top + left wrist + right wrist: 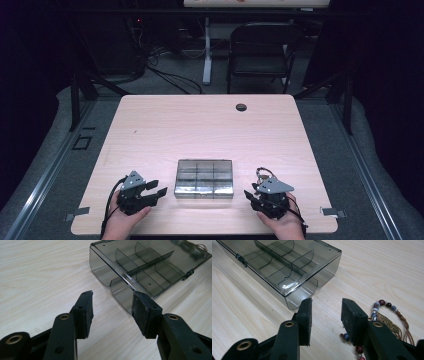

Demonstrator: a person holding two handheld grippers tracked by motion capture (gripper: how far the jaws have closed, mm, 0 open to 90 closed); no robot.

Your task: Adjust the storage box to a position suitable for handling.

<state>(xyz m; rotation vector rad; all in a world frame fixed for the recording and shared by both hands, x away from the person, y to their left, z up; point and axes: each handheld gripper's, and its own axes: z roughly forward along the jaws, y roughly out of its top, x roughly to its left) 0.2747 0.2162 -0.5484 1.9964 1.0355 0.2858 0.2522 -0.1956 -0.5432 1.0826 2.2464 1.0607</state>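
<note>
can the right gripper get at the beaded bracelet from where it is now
Probably yes. The beaded bracelet lies flat on the table right beside the right gripper, whose fingers stand open with nothing between them. The smoky plastic organizer box sits off to the other side.

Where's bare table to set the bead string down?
Bare: the whole far half of the light wooden table, between the smoky clear-plastic divided box and the cable hole. Crowded: the near edge, with left gripper, box, right gripper and bead string.

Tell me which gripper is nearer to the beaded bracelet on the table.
Right. The right gripper hangs open right beside the beaded bracelet, whose beads lie by its jaw. The left gripper sits across the clear compartment box, open, far from it.
</note>
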